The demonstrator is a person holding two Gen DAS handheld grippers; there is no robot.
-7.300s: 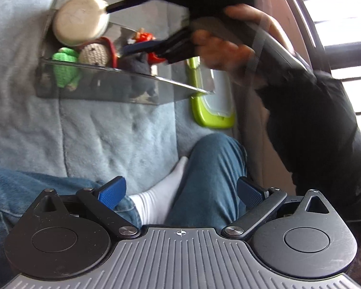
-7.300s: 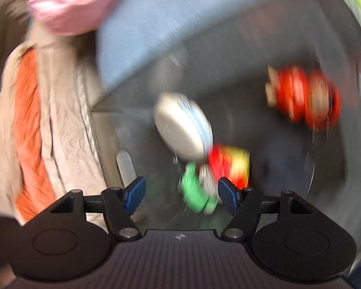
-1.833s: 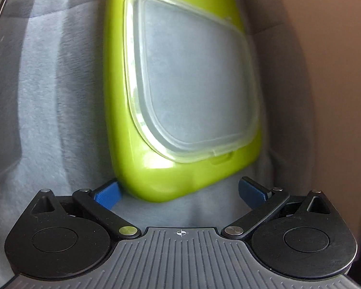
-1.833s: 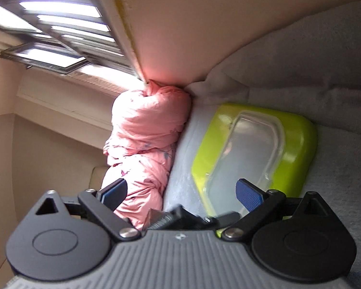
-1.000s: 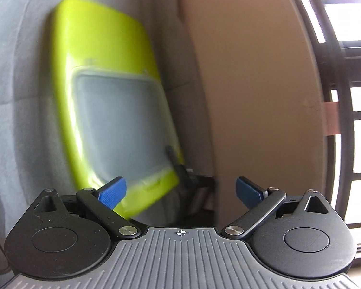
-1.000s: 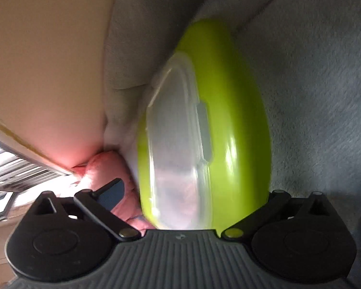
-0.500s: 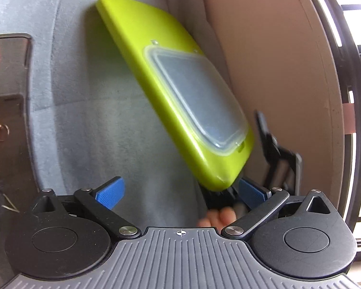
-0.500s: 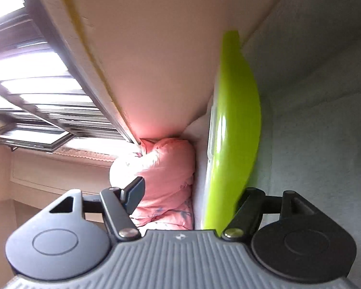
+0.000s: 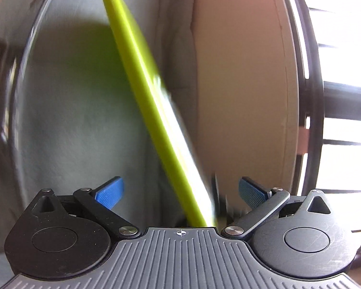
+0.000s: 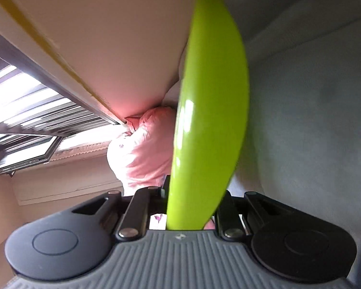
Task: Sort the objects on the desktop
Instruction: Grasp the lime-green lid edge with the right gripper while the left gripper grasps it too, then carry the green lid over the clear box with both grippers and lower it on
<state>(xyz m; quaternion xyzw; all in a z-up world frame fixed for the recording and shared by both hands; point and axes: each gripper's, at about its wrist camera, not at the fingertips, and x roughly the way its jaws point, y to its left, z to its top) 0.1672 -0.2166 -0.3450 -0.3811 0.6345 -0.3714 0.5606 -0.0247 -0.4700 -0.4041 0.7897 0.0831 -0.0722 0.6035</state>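
Since your right tongs (image 10: pixel 192 216) were clamped on the near edge of the green lid (image 10: pixel 209 110), it stood edge-on, long axis running straight away from them. Your left tongs (image 9: pixel 179 192) hung wide open, the lid (image 9: pixel 151 101) passing between them untouched.

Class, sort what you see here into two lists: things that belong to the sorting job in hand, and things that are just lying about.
Belongs to the job:
- green lid, clamped by the right tool
- left tool, open, lid edge between its fingers

Just lying about:
- pink bundle
- grey blanket
- window grille
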